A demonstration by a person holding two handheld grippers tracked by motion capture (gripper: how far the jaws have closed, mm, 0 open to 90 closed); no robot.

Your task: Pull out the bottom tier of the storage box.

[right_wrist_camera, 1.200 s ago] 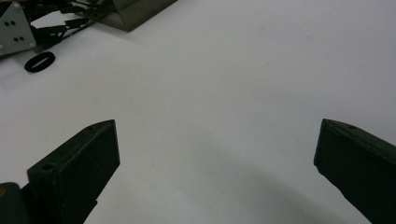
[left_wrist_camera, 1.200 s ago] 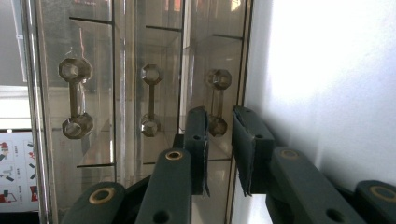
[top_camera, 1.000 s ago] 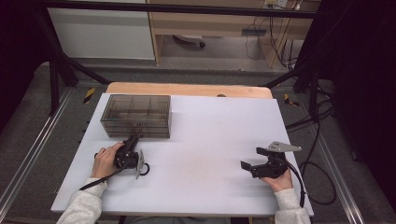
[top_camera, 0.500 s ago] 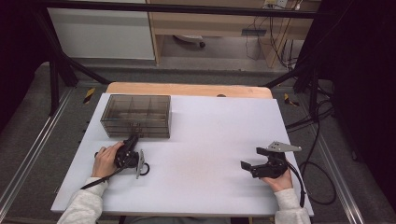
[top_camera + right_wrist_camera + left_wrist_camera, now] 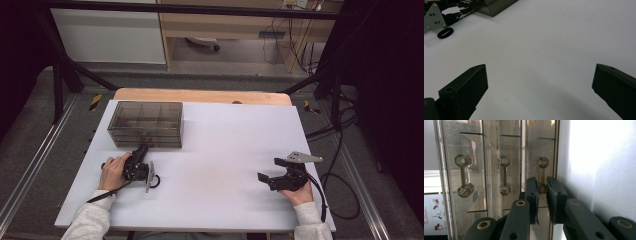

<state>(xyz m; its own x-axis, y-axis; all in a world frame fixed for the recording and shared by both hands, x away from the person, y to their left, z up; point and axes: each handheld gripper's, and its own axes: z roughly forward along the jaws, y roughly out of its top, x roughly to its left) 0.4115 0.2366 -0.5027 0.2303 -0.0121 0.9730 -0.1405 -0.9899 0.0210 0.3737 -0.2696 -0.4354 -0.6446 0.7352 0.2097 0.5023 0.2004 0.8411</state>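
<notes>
Smoky clear drawer box (image 5: 146,124) sits at about 10 o'clock on the white desk (image 5: 220,150), front with three handles facing the person, so pulls come straight toward the near edge. Left tongs (image 5: 141,151) are turned on their side, pushed up to the box front at roughly 8 o'clock; in the left gripper view the left tongs (image 5: 542,195) have jaws nearly together around the lower knob of the handle (image 5: 541,173) nearest the desk surface, a thin gap showing each side, so I read it as closing on the bottom drawer's handle, contact not certain. Sideways roll is probably so the jaws straddle the thin bar. The other two handles (image 5: 464,175) (image 5: 504,175) are untouched. Right tongs (image 5: 268,173) rest at 4 o'clock, well apart from the box, jaws spread wide and holding nothing, likely parked until needed; right gripper view shows bare desk between its jaws. Black ring (image 5: 445,32) by the left hand (image 5: 112,171) looks like part of that tool
</notes>
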